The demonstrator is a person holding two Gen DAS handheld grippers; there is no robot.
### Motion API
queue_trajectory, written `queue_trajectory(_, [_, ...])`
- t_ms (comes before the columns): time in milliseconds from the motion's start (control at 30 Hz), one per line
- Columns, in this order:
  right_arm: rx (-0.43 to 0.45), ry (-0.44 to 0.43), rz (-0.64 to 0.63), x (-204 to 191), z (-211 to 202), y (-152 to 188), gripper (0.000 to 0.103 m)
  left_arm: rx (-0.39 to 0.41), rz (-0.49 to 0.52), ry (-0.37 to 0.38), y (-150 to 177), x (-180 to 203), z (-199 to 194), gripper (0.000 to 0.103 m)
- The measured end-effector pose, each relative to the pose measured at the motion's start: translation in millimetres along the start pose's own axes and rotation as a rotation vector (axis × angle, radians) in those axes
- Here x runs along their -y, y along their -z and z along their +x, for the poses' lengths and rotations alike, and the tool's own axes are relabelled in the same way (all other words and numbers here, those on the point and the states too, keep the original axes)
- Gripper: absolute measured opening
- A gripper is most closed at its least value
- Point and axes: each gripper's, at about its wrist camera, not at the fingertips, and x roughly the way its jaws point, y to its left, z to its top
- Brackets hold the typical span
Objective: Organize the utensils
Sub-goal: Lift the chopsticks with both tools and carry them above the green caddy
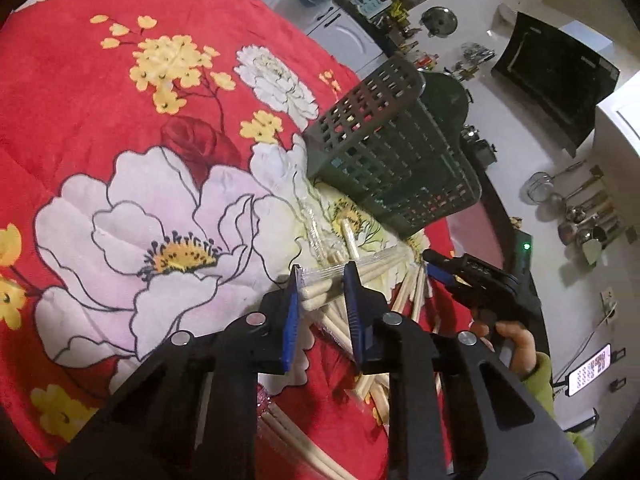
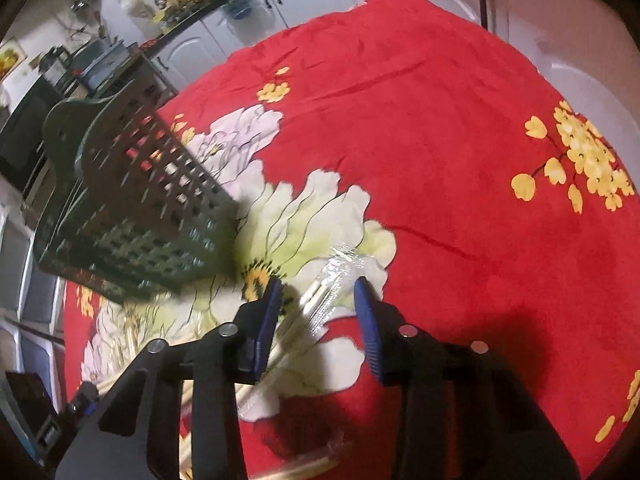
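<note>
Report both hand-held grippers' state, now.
Left hand-held gripper: shut on wrapped chopsticks.
Right hand-held gripper: open, holding nothing.

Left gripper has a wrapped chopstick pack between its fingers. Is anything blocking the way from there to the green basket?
Nothing visible does. The left gripper brackets the wrapped chopstick pack, and only loose chopsticks on the floral blanket lie between it and the green basket. The right gripper sits off to the side.
</note>
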Motion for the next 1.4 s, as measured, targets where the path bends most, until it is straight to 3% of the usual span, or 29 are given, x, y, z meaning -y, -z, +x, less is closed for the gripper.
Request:
queue_trajectory(167, [-0.002, -0.007, 0.023, 6.8, 2.4, -5.5, 0.014, 0.030, 0.049, 0.021, -2.7, 9.8, -9.3, 0.011])
queue_trajectory(267, [0.009, -0.033, 0.030, 10.5, 1.2, -6.1, 0.011, 0.051, 0.095, 0.020, -4.7, 20.6, -15.7, 0.010])
queue_trajectory(567, [0.096, -0.139, 0.006, 7.7, -36.5, -7.4, 0.008, 0.097, 0.263, 0.043, -24.5, 72.4, -33.1, 0.004])
queue_trajectory(1000, [0.282, -0.227, -0.221, -44.8, -119.4, 1.5, 0.006, 0.186, 0.496, 0.072, -56.0, 149.7, -42.9, 0.003])
queue_trajectory(1400, [0.537, -0.275, -0.385, -96.0, -194.7, -9.5, 0.005, 0.296, 0.633, 0.098, -84.5, 207.9, -81.6, 0.003])
